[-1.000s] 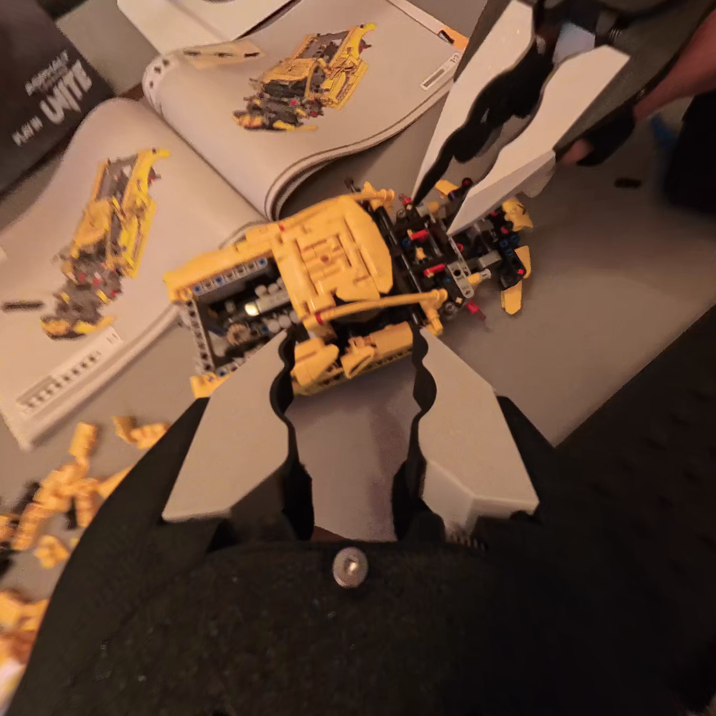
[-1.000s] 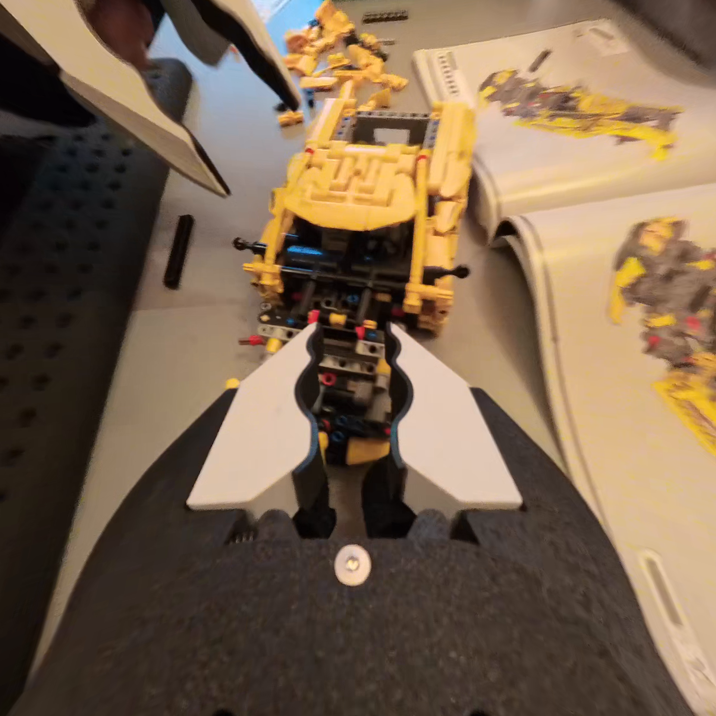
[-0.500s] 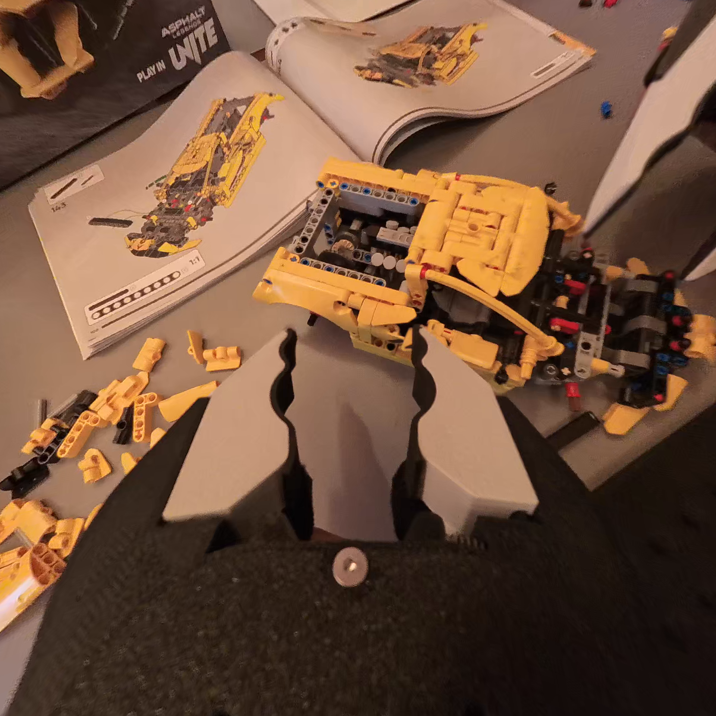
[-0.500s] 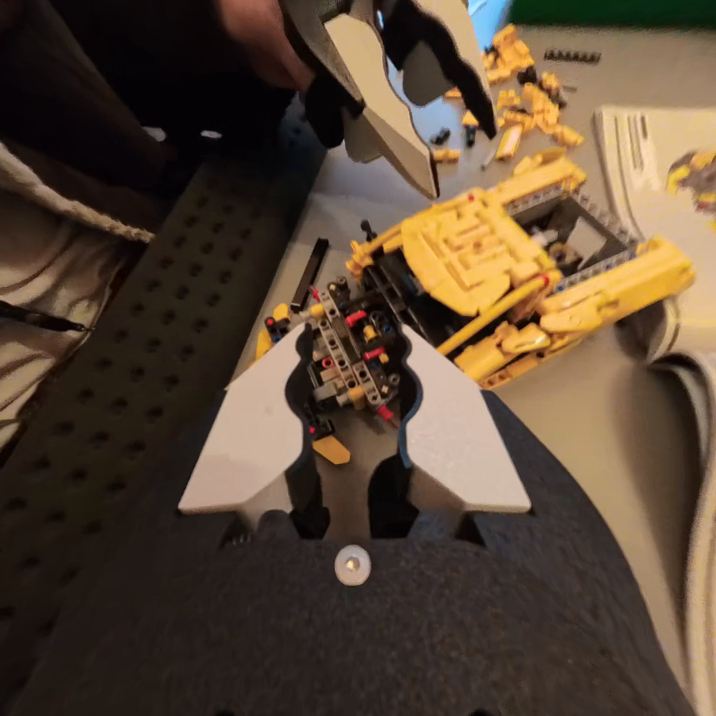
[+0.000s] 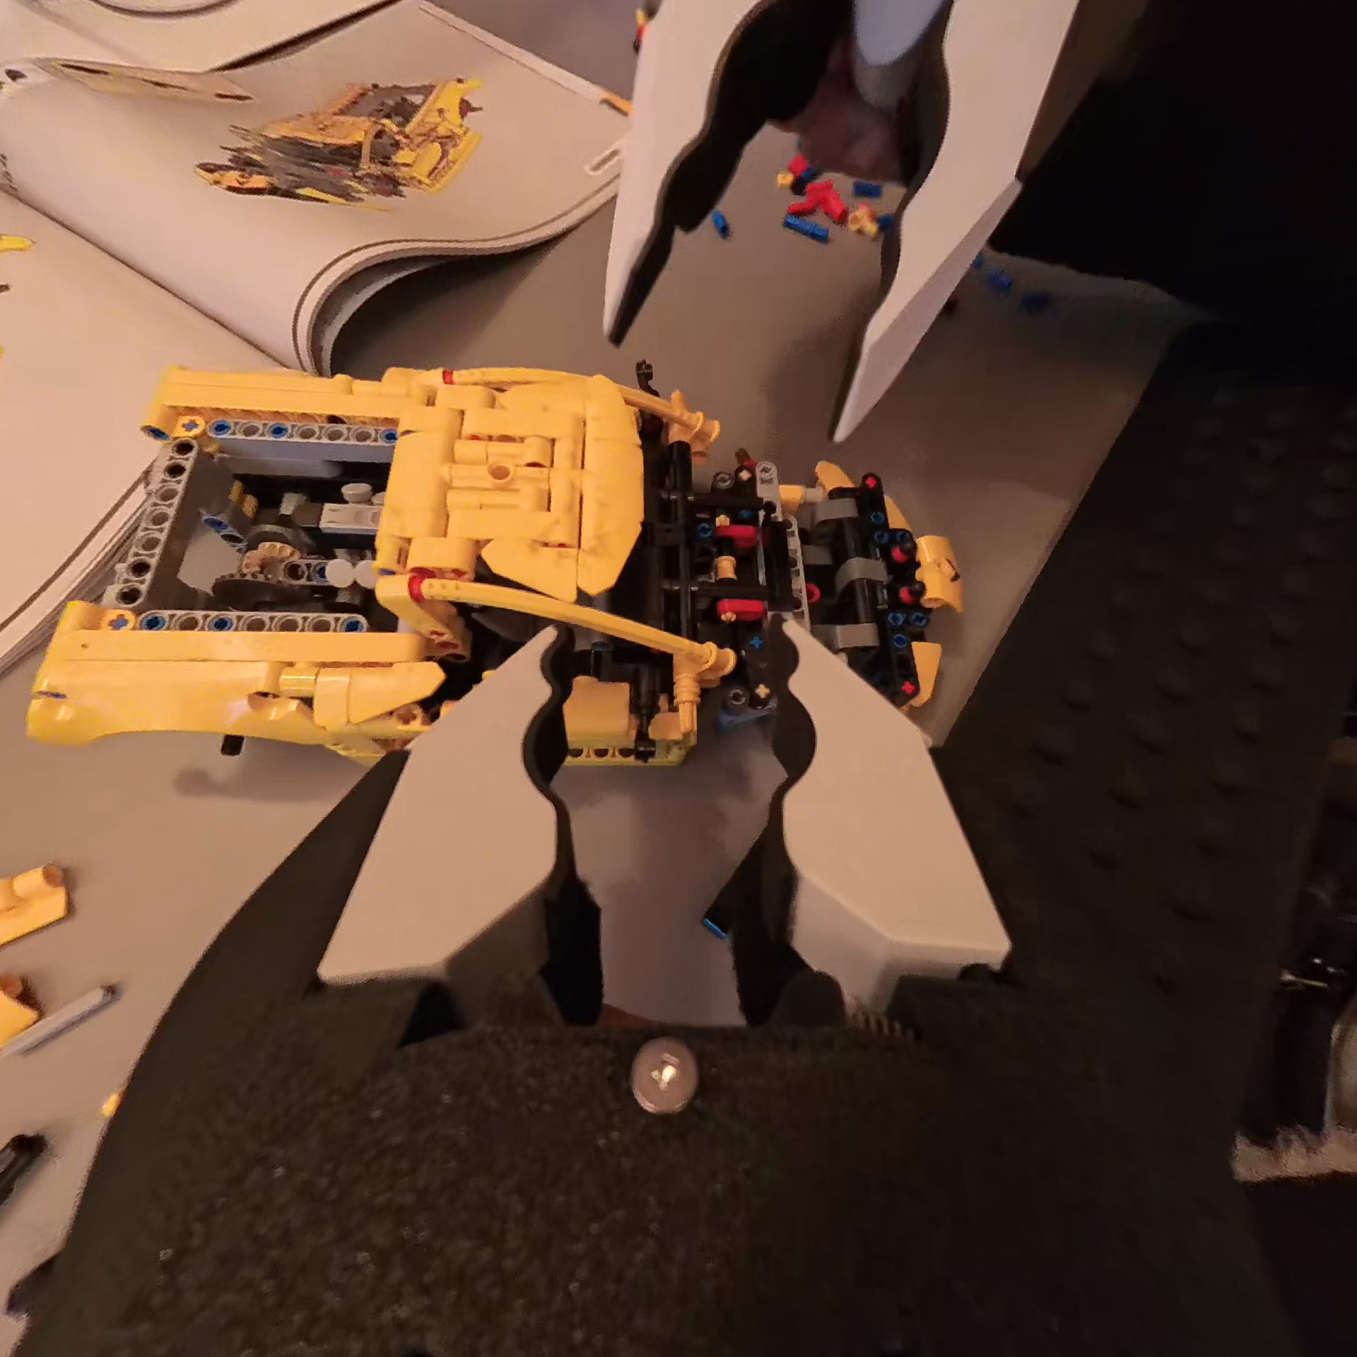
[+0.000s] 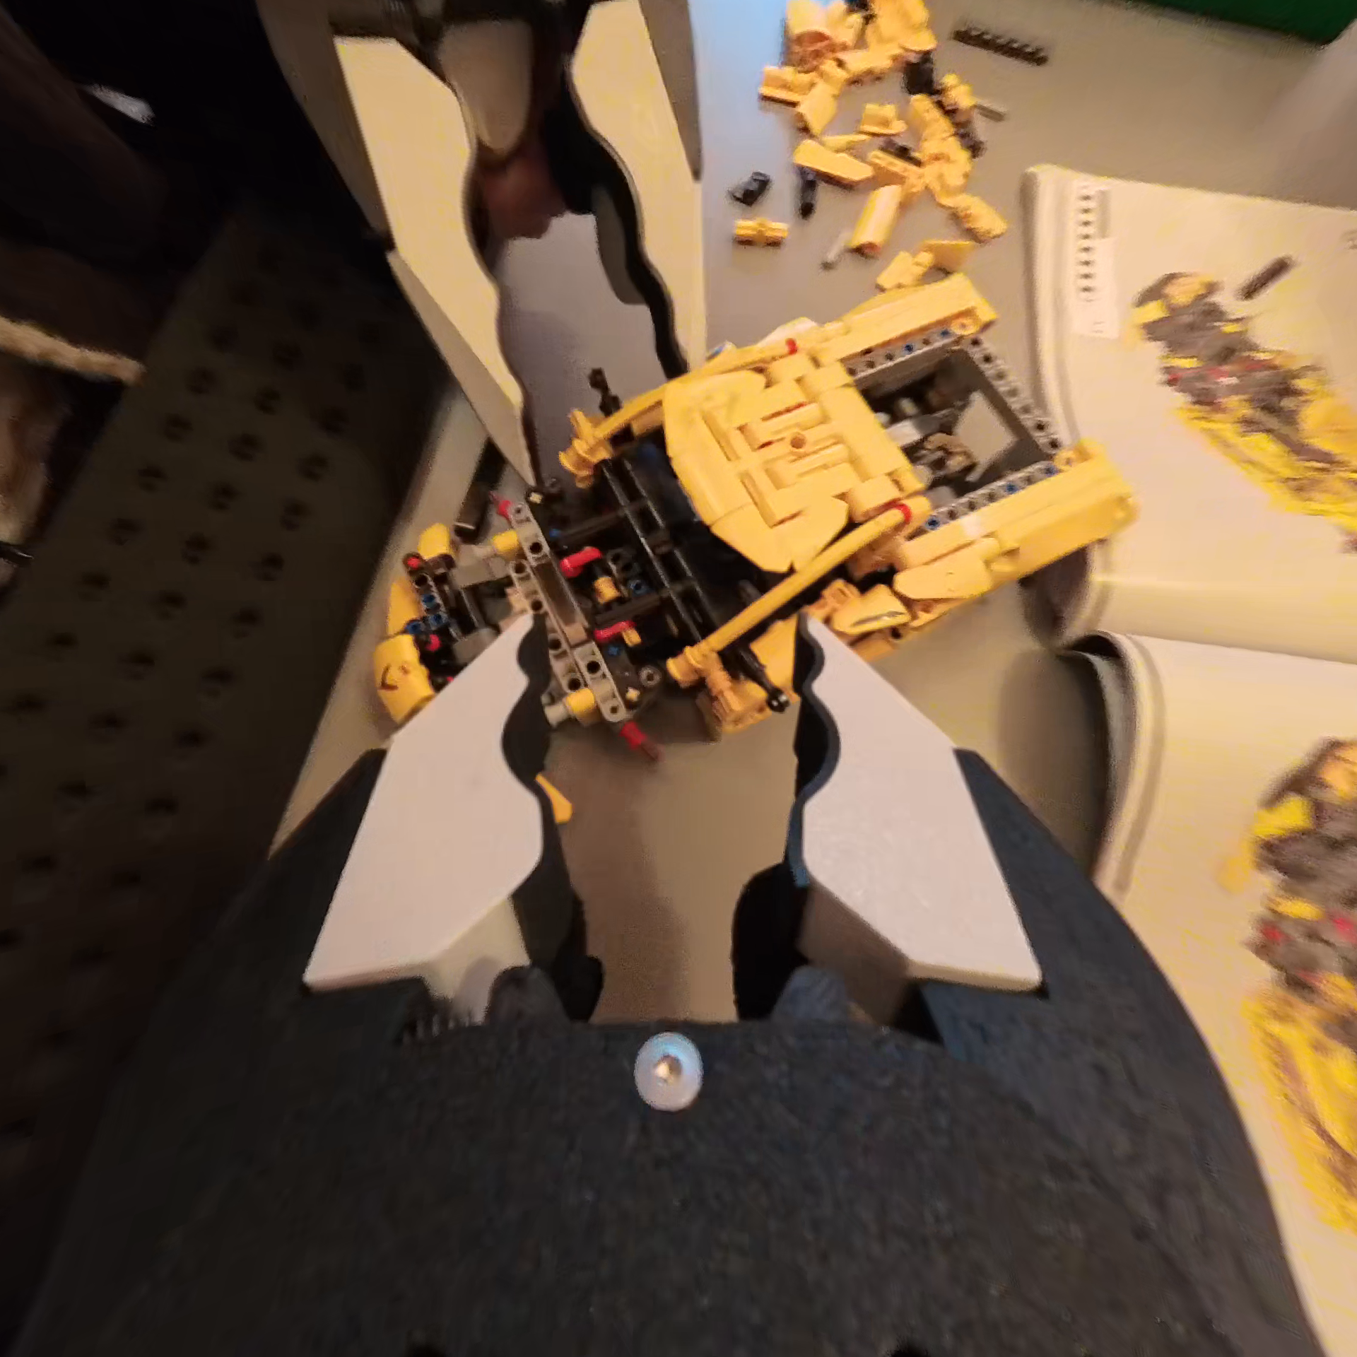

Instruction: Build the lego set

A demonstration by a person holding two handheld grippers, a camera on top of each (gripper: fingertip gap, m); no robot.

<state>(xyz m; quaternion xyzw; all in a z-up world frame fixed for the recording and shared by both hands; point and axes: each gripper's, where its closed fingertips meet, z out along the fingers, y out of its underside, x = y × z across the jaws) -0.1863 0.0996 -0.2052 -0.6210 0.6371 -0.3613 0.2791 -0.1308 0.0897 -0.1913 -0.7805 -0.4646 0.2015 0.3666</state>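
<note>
Grey tabletop (image 5: pixel 771 382) carries everything; a dark perforated mat (image 6: pixel 183 558) runs along its edge, on the outer side of the left hand-held gripper as the right wrist view shows it.

Open instruction booklet (image 5: pixel 308 191): lies beyond the model from the left hand-held gripper, pages curling up at the spine, printed with pictures of a yellow vehicle. In the right wrist view the same booklet (image 6: pixel 1211 455) sits to the right of the right hand-held gripper.

Lego model (image 5: pixel 477 543): partly built yellow car, flat on the tabletop, rear frame touching the booklet edge. Yellow roof panels in the middle, black and grey frame with red and blue pins exposed at the front end (image 6: pixel 587 587).

Left hand-held gripper (image 5: pixel 664 635): jaws spread, nothing between them, tips over the near side of the model at the junction of roof and front frame. Contact cannot be confirmed.

Right hand-held gripper (image 6: pixel 664 624): jaws likewise spread and empty, tips just at the model's front corner. In the left wrist view it (image 5: pixel 727 389) hangs over the far side of the model.

Loose yellow pieces (image 6: pixel 881 132): scattered pile well beyond the right hand-held gripper, past the model.

Small red and blue pins (image 5: pixel 822 205): scattered behind the right hand-held gripper in the left wrist view.
</note>
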